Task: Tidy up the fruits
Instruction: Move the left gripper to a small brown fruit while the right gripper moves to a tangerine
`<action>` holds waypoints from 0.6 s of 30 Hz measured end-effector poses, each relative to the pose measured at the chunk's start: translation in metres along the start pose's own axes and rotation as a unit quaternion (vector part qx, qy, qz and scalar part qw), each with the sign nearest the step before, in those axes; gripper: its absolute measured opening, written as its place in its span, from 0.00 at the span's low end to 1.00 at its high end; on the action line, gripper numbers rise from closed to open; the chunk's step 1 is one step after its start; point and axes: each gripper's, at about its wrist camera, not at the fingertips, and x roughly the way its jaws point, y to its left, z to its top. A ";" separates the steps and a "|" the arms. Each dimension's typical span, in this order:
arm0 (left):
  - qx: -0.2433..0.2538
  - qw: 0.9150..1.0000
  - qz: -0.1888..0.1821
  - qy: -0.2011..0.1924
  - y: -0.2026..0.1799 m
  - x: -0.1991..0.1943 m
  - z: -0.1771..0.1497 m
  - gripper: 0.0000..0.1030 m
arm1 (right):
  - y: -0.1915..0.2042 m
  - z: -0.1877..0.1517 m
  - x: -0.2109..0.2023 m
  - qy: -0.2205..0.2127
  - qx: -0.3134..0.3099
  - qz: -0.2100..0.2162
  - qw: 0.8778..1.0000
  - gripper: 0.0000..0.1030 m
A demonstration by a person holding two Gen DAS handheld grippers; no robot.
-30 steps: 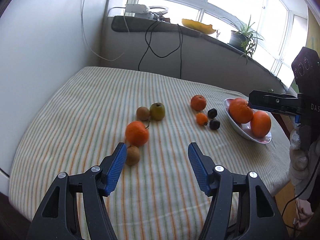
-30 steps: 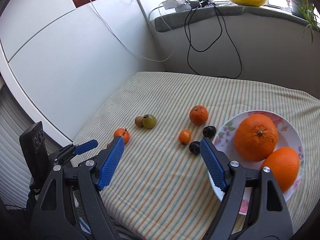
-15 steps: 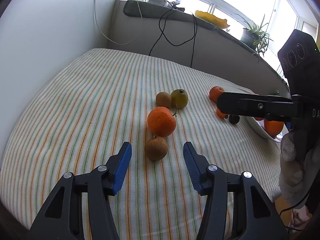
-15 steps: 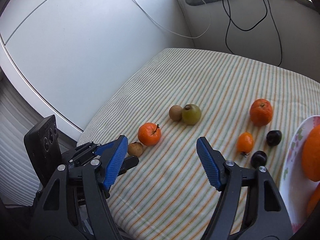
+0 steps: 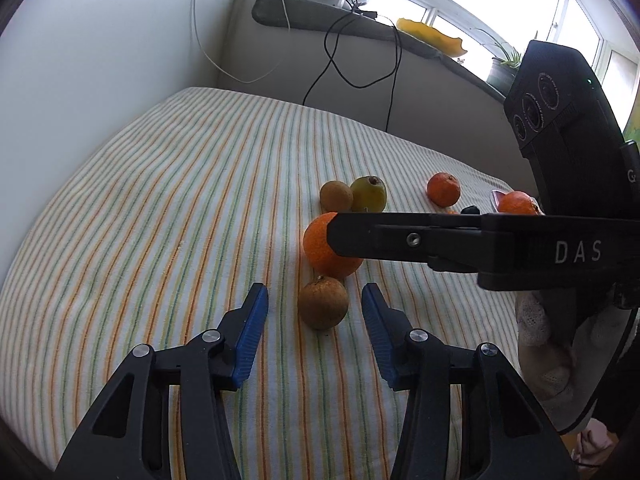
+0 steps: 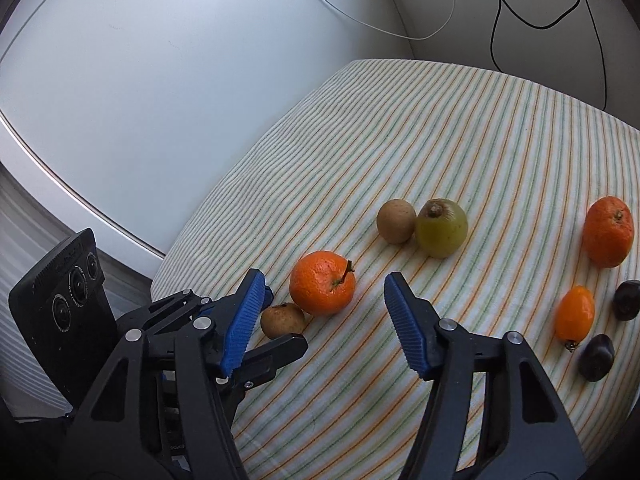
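My left gripper [image 5: 314, 308] is open, its blue pads either side of a small brown fruit [image 5: 322, 303] on the striped cloth. Just beyond it lies an orange tangerine [image 5: 320, 248], partly hidden by the right gripper's finger [image 5: 400, 236]. My right gripper [image 6: 324, 292] is open, with the tangerine [image 6: 322, 283] between its fingertips; the brown fruit [image 6: 283, 321] lies beside its left pad. Further off lie a brown kiwi [image 6: 396, 221], a green fruit [image 6: 441, 228], another tangerine [image 6: 608, 231], a kumquat [image 6: 575, 317] and two dark plums [image 6: 596, 357].
The striped cloth [image 5: 180, 200] covers the table, with a white wall to the left. A plate rim [image 5: 496, 197] with an orange [image 5: 516, 203] shows behind the right gripper. Cables hang from the windowsill [image 5: 340, 12]. The table's left edge [image 6: 172, 256] drops off near the fruit.
Both grippers have moved in on the nearest fruits: the left now straddles the small brown fruit, the right has swung left from the plate to the tangerine. Both stay open.
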 end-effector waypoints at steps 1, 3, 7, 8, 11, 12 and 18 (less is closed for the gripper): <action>-0.001 1.000 -0.001 0.000 0.000 0.000 0.000 0.46 | 0.000 0.000 0.003 0.002 -0.001 -0.002 1.000 0.61; 0.001 1.000 -0.001 0.000 0.000 0.000 0.000 0.45 | -0.002 0.001 0.006 0.008 0.001 -0.003 1.000 0.58; 0.010 1.000 0.004 0.002 -0.002 0.003 -0.002 0.41 | -0.004 0.001 0.011 0.010 0.007 0.001 1.000 0.57; 0.011 1.000 0.004 0.003 -0.002 0.003 -0.002 0.41 | -0.005 0.002 0.011 0.010 0.007 0.000 1.000 0.56; 0.012 1.000 0.007 0.002 -0.002 0.004 -0.003 0.38 | -0.005 0.003 0.013 0.014 0.006 0.001 1.000 0.49; 0.014 1.000 0.008 0.002 -0.002 0.004 -0.004 0.37 | -0.004 0.003 0.014 0.016 0.004 -0.001 1.000 0.48; 0.034 0.999 0.011 0.000 -0.008 0.007 -0.006 0.26 | 0.000 0.002 0.018 0.020 -0.003 0.000 1.000 0.39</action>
